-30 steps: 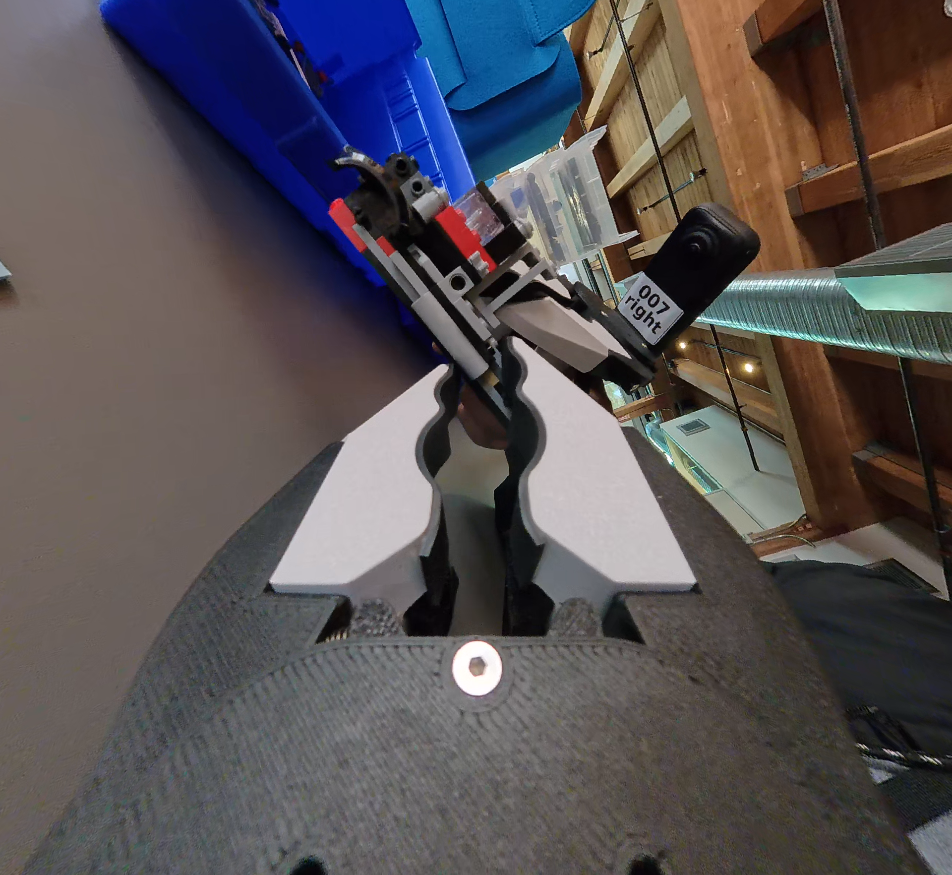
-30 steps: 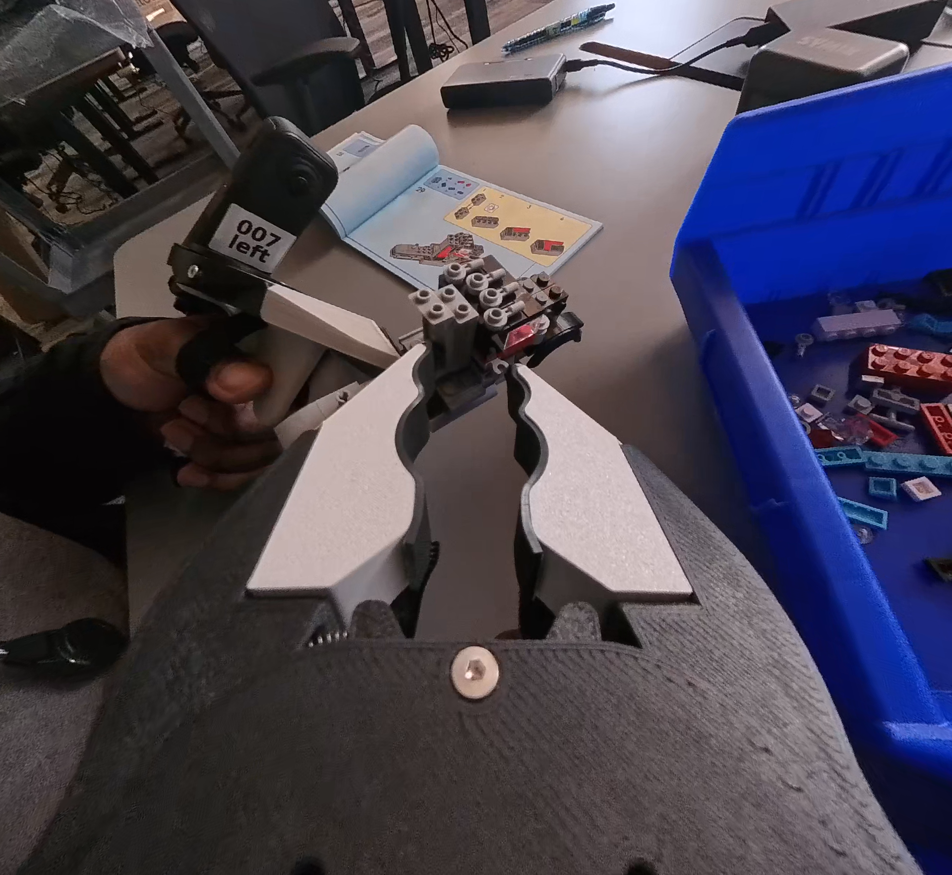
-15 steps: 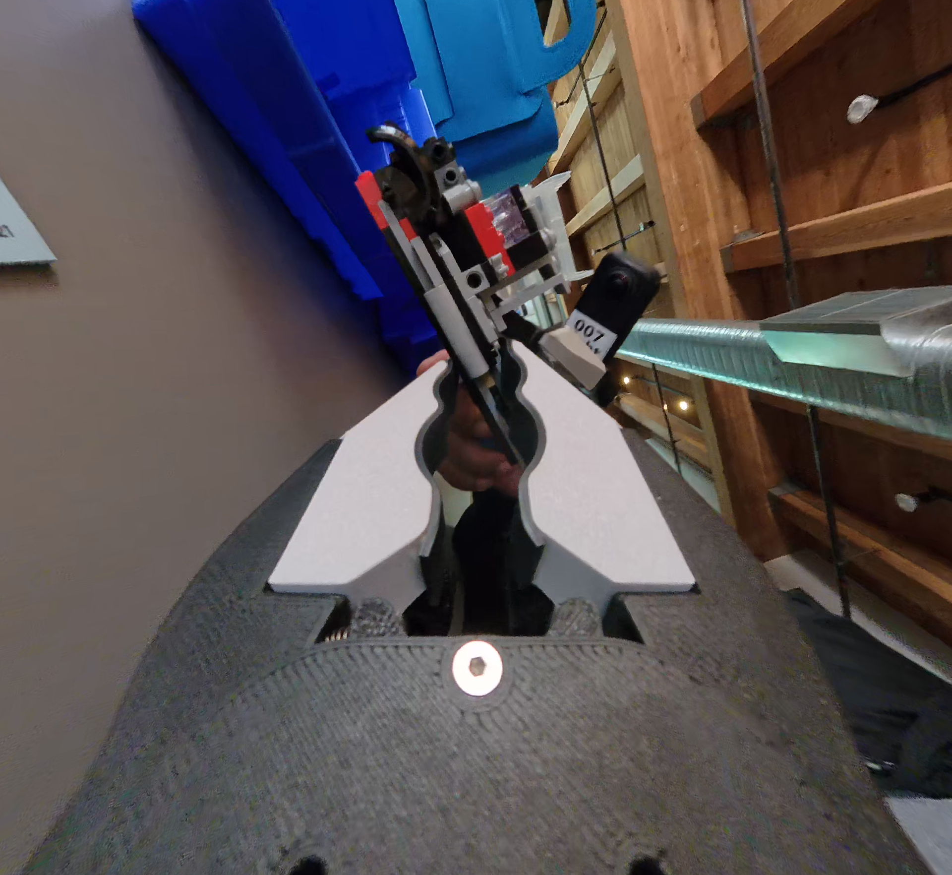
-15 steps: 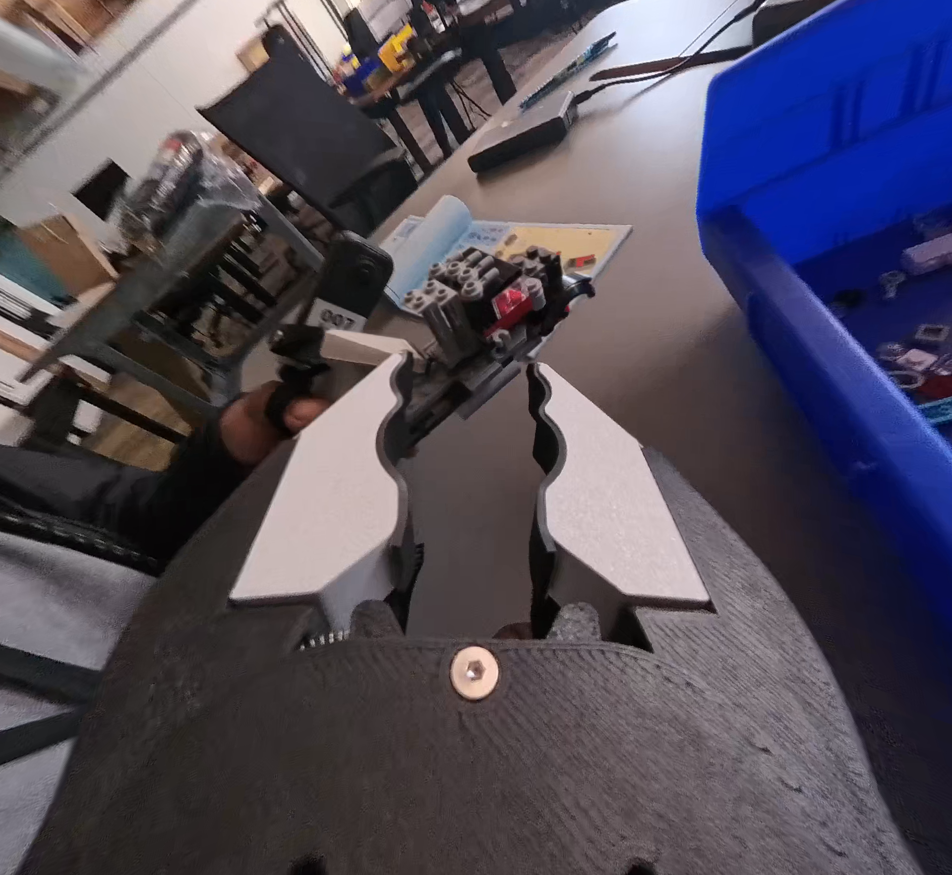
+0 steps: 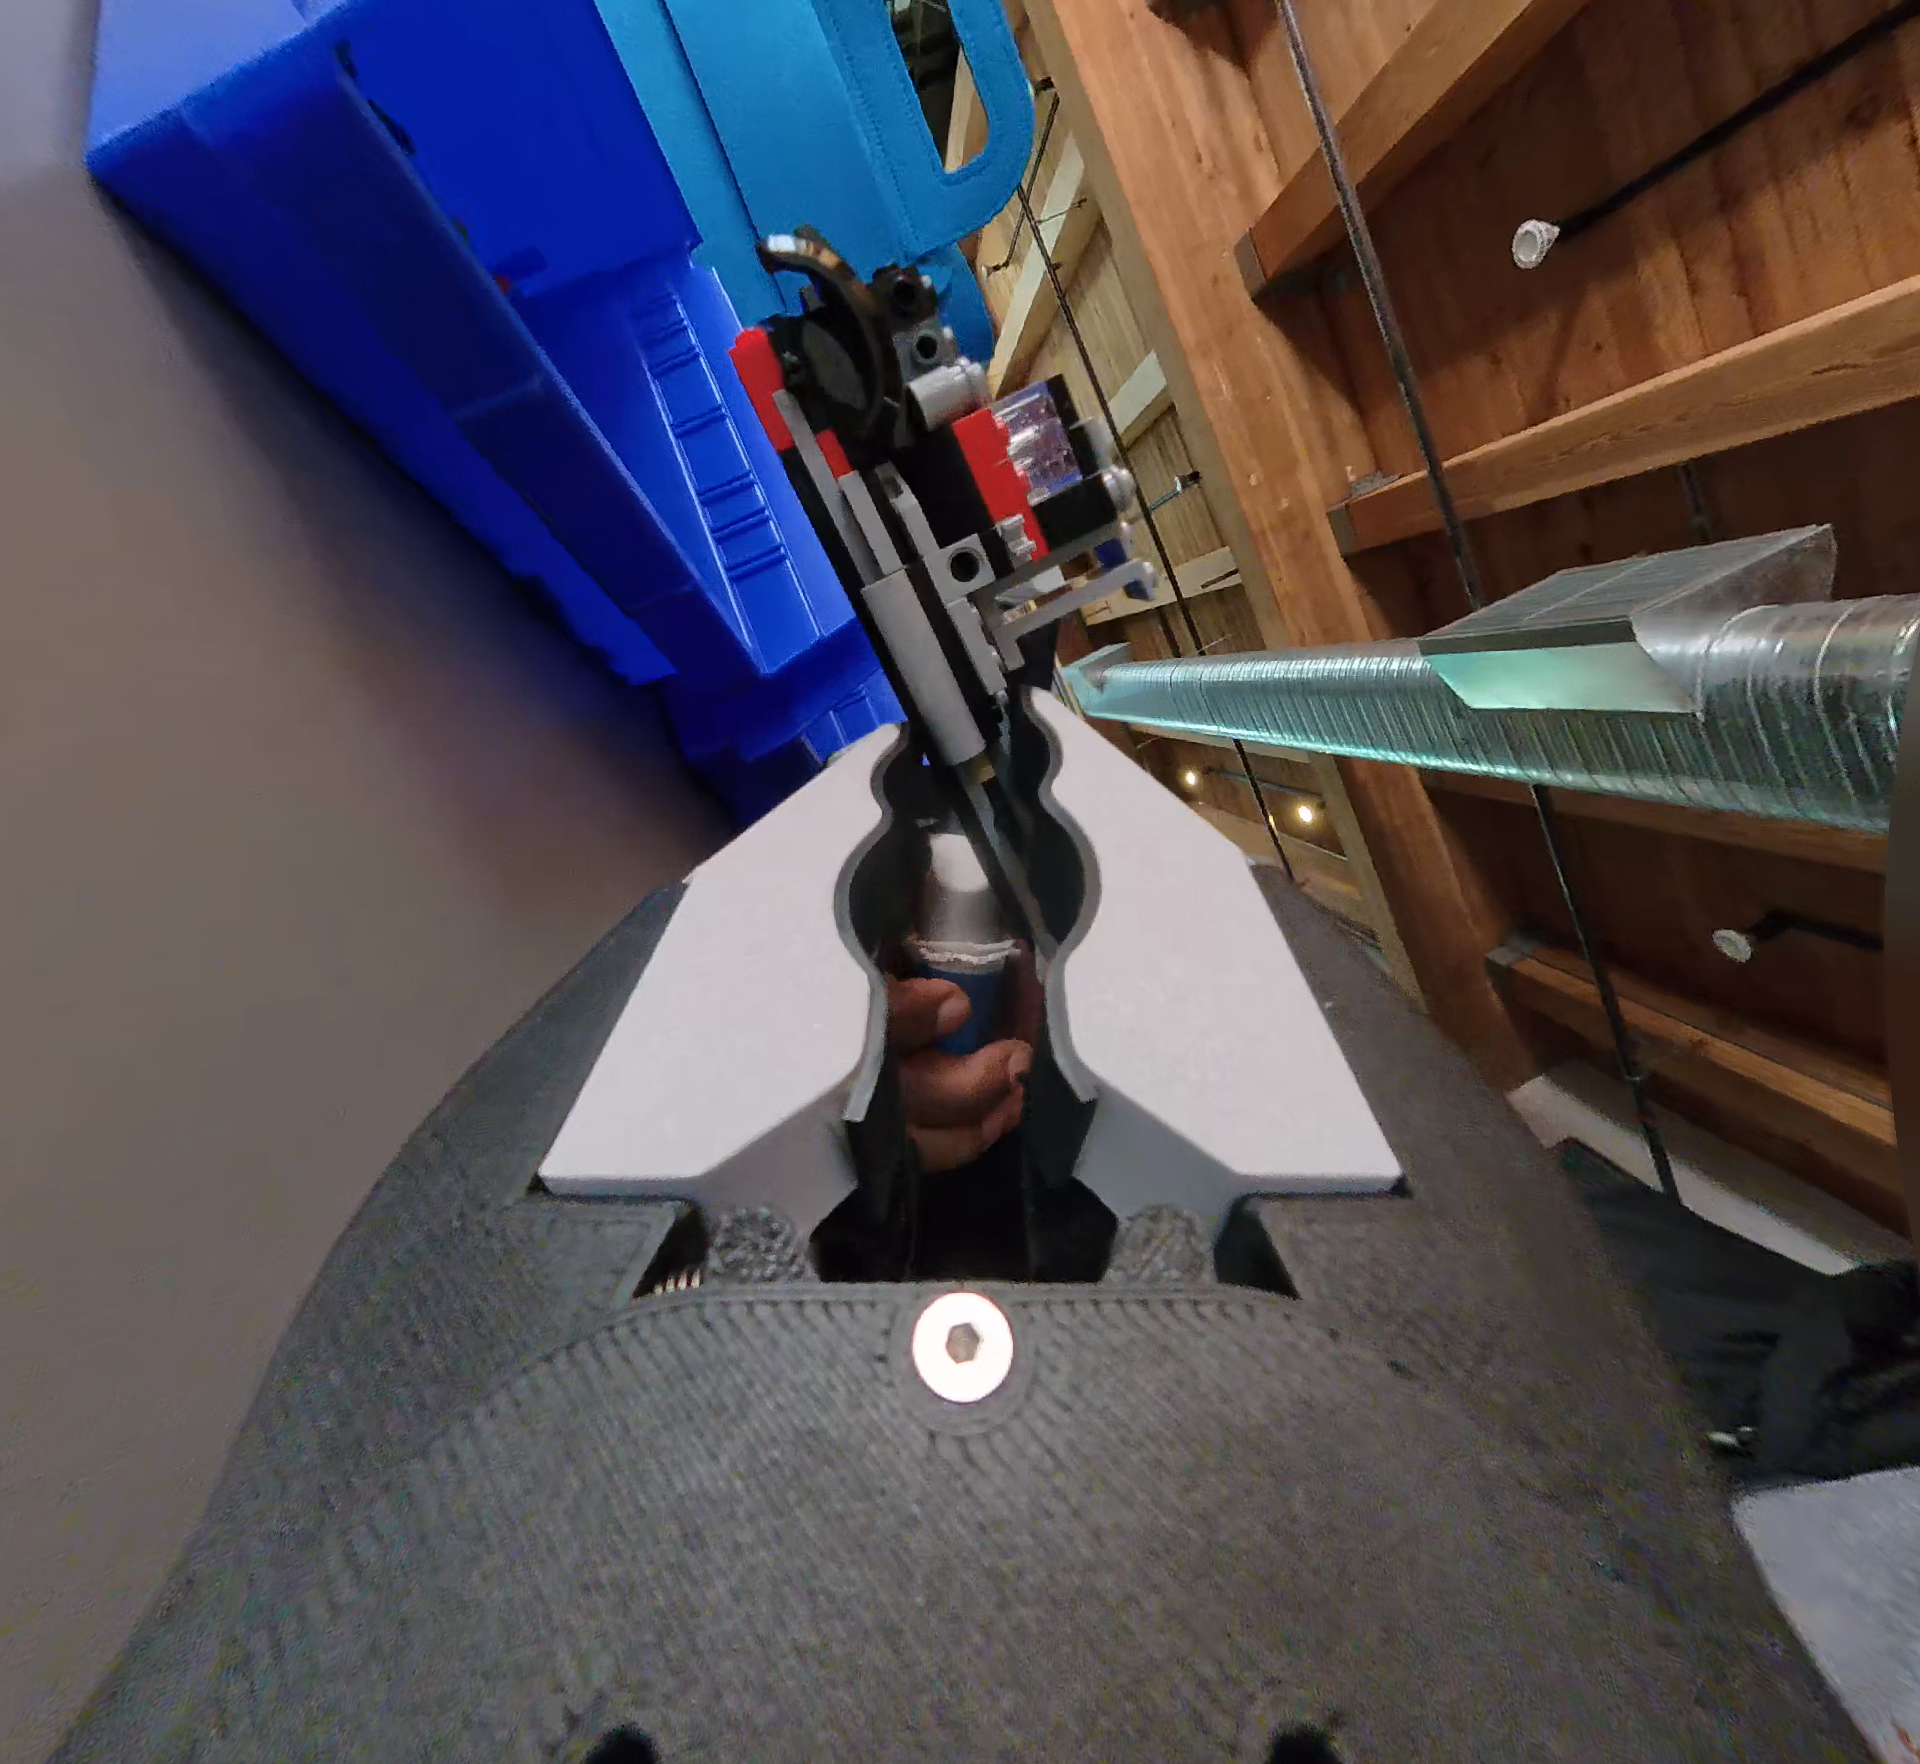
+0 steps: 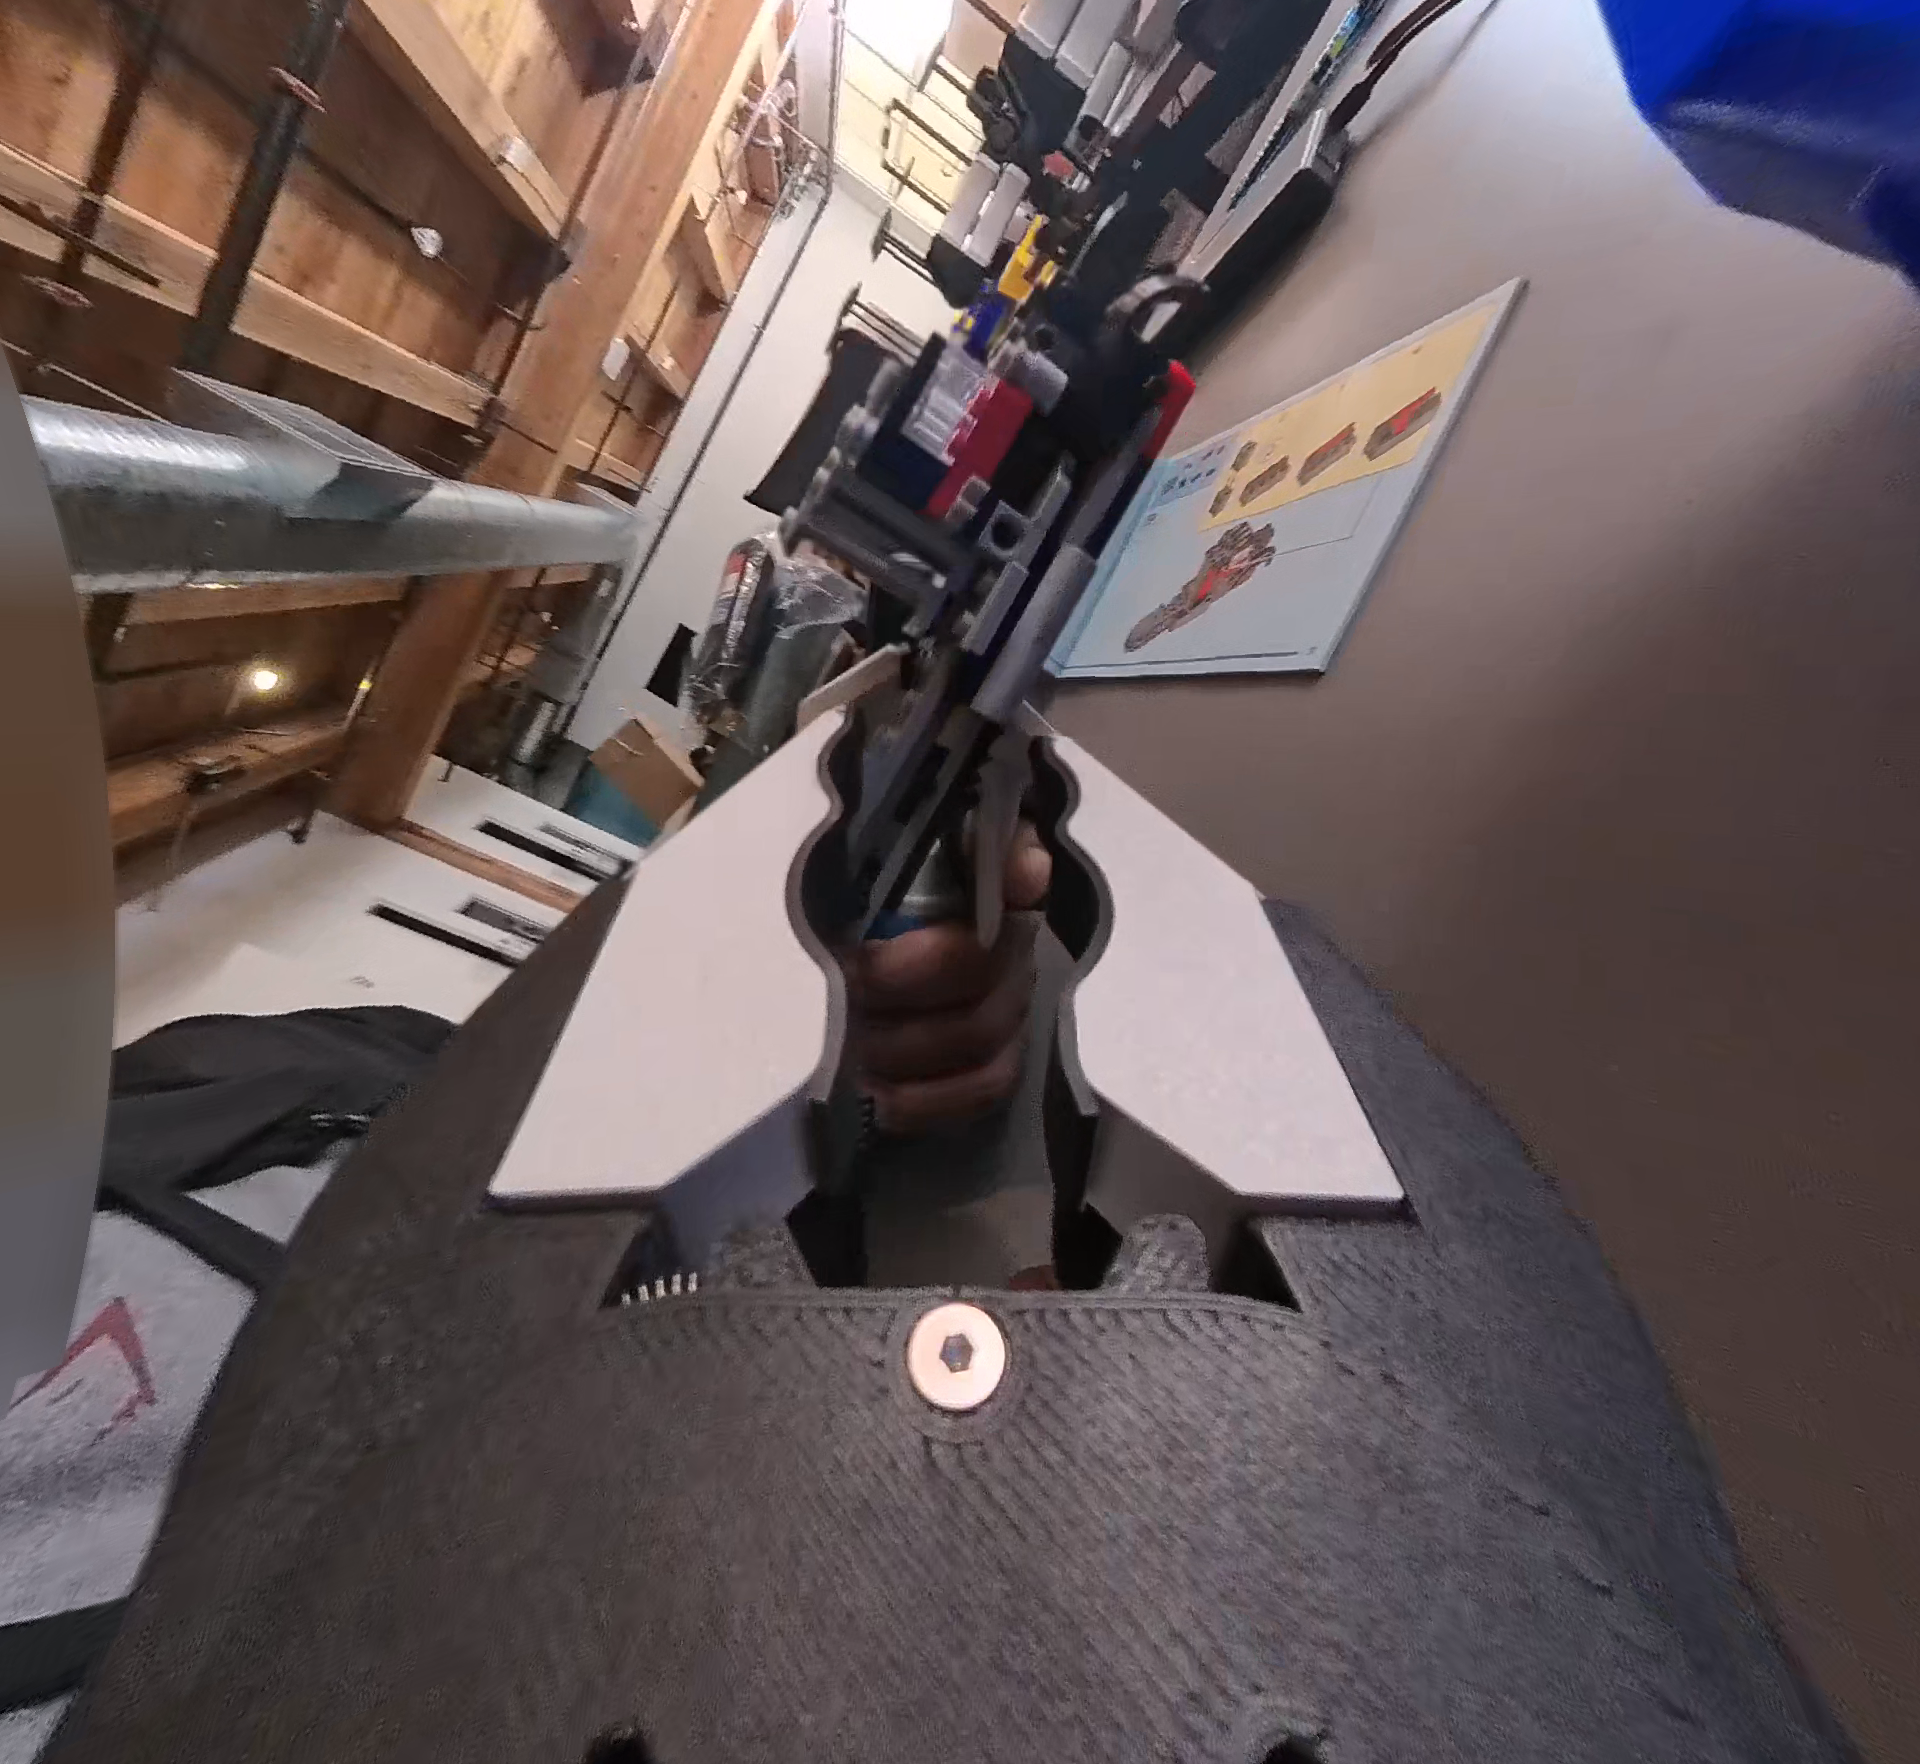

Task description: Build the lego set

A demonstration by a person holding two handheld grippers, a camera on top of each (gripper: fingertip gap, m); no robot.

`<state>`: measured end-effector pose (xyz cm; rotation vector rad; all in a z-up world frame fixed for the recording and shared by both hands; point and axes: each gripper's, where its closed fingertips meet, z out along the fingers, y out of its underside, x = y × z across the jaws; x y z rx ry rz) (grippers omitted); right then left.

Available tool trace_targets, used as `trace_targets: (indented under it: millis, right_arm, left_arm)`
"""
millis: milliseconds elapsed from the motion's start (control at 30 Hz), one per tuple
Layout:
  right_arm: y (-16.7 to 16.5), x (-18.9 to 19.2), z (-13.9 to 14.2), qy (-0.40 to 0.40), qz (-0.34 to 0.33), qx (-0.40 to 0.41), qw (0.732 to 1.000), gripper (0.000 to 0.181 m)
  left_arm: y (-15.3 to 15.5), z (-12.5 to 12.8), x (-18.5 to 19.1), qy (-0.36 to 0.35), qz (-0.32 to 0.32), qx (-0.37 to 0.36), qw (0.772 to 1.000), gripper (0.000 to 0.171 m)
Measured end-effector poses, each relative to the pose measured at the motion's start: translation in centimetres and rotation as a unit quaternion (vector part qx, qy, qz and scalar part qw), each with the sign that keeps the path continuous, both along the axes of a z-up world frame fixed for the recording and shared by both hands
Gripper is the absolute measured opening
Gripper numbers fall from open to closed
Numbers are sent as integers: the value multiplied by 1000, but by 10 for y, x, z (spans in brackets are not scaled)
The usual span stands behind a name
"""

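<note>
A partly built lego model (image 5: 935,488) of black, grey and red pieces with a clear block is held in the air above the brown table (image 5: 208,779). My left gripper (image 5: 964,727) is shut on its thin lower edge. In the right wrist view the same model (image 6: 987,488) sits between the tips of my right gripper (image 6: 935,743), which is shut on it from the opposite side. The two grippers face each other. A pale finger of the left gripper (image 6: 852,675) shows beside the model. A hand (image 6: 935,1018) shows behind each pair of fingers.
Both views are rolled sideways. A blue bin (image 5: 416,312) stands on the table close to the model, with a light-blue felt bag (image 5: 779,52) behind it. An open instruction booklet (image 6: 1299,519) lies on the table (image 6: 1558,779). Wooden shelving and a metal duct (image 5: 1455,696) are behind. Both grippers' tips are close together, under 4 cm apart.
Both grippers have rolled sideways together with the model between them, so the table now stands to one side. The right gripper's fingers have closed in on the model.
</note>
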<state>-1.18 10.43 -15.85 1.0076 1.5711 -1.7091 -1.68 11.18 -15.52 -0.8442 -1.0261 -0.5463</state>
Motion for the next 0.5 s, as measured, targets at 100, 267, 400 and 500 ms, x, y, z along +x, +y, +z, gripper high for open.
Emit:
trace_targets:
  millis: [100, 267, 400, 500]
  right_arm:
    - [1, 0, 1, -17, 3, -16, 1000, 28]
    - [4, 1, 3, -23, 4, -26, 999, 19]
    - [4, 2, 3, -5, -5, -13, 1000, 18]
    - [4, 1, 2, 5, -12, -3, 1000, 19]
  left_arm:
    - [3, 2, 2, 14, -3, -10, 1000, 19]
    - [5, 2, 4, 19, -9, -15, 1000, 19]
    - [6, 3, 5, 20, -16, -13, 1000, 19]
    - [5, 3, 5, 16, -17, -9, 1000, 20]
